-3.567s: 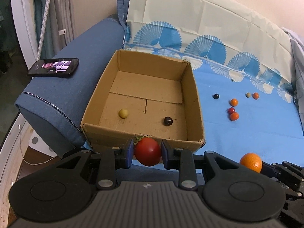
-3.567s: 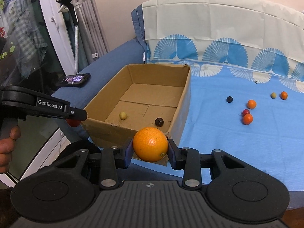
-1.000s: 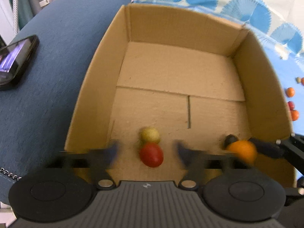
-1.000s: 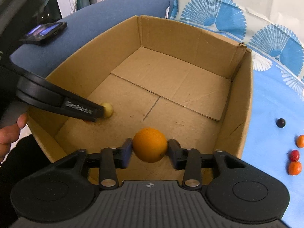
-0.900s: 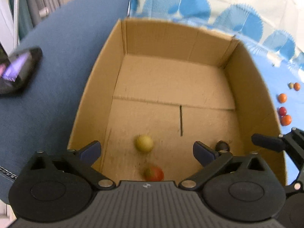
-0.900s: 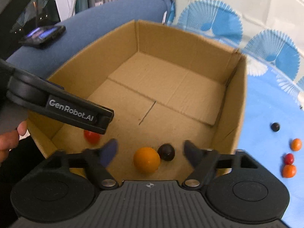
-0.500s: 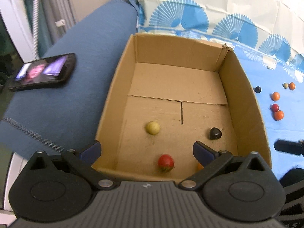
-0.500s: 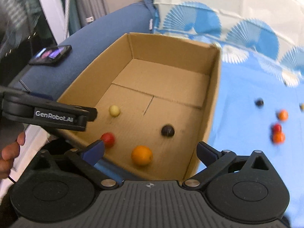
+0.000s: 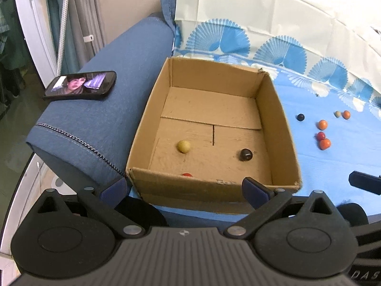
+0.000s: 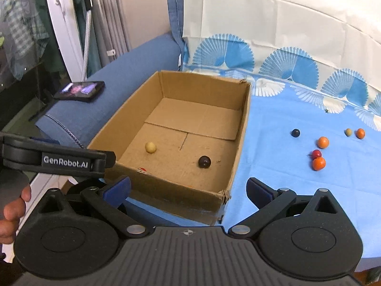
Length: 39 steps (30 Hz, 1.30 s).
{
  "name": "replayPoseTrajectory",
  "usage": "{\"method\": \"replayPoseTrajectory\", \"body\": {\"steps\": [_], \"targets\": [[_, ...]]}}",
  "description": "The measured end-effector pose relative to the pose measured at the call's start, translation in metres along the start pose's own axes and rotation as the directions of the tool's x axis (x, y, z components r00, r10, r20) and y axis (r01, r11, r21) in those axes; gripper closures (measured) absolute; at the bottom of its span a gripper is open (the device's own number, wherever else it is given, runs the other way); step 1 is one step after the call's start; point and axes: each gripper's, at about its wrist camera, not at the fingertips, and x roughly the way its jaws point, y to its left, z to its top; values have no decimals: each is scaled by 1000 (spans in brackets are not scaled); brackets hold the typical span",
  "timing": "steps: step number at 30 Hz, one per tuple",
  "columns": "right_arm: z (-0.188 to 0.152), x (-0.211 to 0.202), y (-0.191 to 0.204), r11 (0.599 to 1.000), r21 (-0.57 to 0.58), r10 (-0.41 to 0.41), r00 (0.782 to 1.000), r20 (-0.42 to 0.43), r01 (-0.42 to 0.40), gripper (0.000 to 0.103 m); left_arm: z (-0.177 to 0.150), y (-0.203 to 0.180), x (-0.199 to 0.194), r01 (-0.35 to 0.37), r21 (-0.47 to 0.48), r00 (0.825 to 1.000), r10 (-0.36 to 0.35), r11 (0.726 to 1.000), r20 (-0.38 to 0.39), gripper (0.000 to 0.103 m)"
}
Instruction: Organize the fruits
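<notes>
Fruits lie in two places: some inside the open brown cardboard box [image 9: 209,128] that sits on the light-blue patterned bedsheet [image 10: 285,186], the rest loose on that sheet to the right of the box. On the box floor a small pale-yellow round fruit [image 9: 183,146] rests left of centre and a dark glossy round fruit [image 9: 246,155] right of centre, well apart from each other. A small red tomato [image 9: 187,174] shows only as a sliver above the near wall of the box in both views; the wall hides most of it. In the right wrist view a faint orange trace sits at the foot of that near wall, too little to identify.

Out on the sheet are a dark round berry [image 10: 295,132], an orange round fruit [image 10: 323,142], a small red cherry-like fruit [image 10: 316,153] touching another orange fruit [image 10: 318,163], and farther right a tiny tan fruit [image 10: 348,132] just beside a small orange one [image 10: 360,133]. They are too small to tell more.

A black smartphone [image 9: 81,84] with a lit screen lies on the blue sofa armrest [image 9: 100,119] left of the box.

Left gripper [image 9: 184,189] has its blue-padded jaws spread wide, nothing between them, hovering at the near wall of the box. Right gripper [image 10: 188,189] is likewise spread wide and empty, near the box's near right corner. In the right wrist view the left gripper's black side enters from the left edge, with the person's hand [image 10: 12,212] partly cut off by the frame.
</notes>
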Motion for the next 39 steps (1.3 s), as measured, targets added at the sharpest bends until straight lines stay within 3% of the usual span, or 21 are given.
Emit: {"method": "replayPoseTrajectory", "body": {"steps": [15, 39], "targets": [[-12, -34, 0, 1000, 24, -1, 997, 78, -1, 1, -15, -8, -38, 1, 24, 997, -3, 1000, 74, 0], [-17, -37, 1, 1000, 29, 3, 997, 80, -5, 1, -15, -5, -39, -7, 21, 997, 5, 1000, 74, 0]]}}
